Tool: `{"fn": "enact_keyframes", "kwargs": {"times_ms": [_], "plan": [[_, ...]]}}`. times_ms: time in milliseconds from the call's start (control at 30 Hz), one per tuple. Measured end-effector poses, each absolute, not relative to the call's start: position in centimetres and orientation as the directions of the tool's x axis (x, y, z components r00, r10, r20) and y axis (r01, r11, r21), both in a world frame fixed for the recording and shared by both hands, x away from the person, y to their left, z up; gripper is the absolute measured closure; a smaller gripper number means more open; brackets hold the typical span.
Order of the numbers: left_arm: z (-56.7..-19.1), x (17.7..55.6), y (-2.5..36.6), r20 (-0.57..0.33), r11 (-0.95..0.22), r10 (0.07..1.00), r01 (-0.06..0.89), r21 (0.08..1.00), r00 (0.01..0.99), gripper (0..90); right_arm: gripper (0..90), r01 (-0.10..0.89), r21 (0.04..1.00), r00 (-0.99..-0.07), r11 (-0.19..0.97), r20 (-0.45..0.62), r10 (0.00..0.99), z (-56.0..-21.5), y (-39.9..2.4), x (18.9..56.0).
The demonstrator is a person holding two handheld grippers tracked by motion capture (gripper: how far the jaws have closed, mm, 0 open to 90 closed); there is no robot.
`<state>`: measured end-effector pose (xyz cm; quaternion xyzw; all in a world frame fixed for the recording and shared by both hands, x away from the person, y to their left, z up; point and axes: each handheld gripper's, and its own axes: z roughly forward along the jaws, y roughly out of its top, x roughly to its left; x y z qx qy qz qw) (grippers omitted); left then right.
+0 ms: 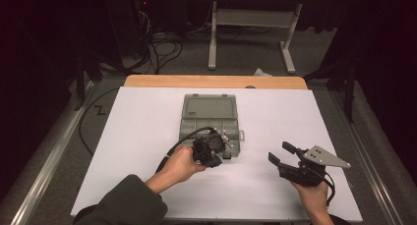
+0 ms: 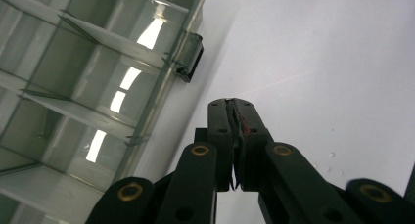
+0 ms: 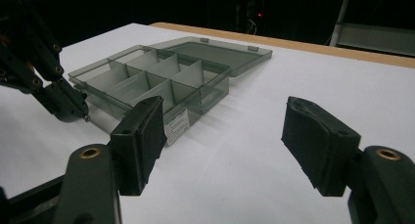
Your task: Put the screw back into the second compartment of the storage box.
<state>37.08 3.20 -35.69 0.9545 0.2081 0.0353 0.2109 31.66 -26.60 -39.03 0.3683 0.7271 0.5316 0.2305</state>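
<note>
High view: left gripper [image 1: 212, 147], jaws pressed together, apparently hovers over organizer box [image 1: 209, 118].

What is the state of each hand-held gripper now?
Left hand-held gripper: closed, nothing held, beside the open box.
Right hand-held gripper: open, empty, above the white table.

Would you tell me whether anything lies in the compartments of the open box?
No, the compartments of the box are all bare in the right gripper view.
</note>
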Motion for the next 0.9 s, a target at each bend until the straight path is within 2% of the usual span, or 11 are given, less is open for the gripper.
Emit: {"fn": "enact_keyframes", "kwargs": {"times_ms": [900], "plan": [[-33.4, 41.7, 6.0, -0.061, -0.74, 0.537, 0.505, 0.444, 0.841, 87.1, 33.7, 0.269, 0.948, -0.633, 0.172, 0.039, 0.773, -38.9, -26.5, 31.3]]}}
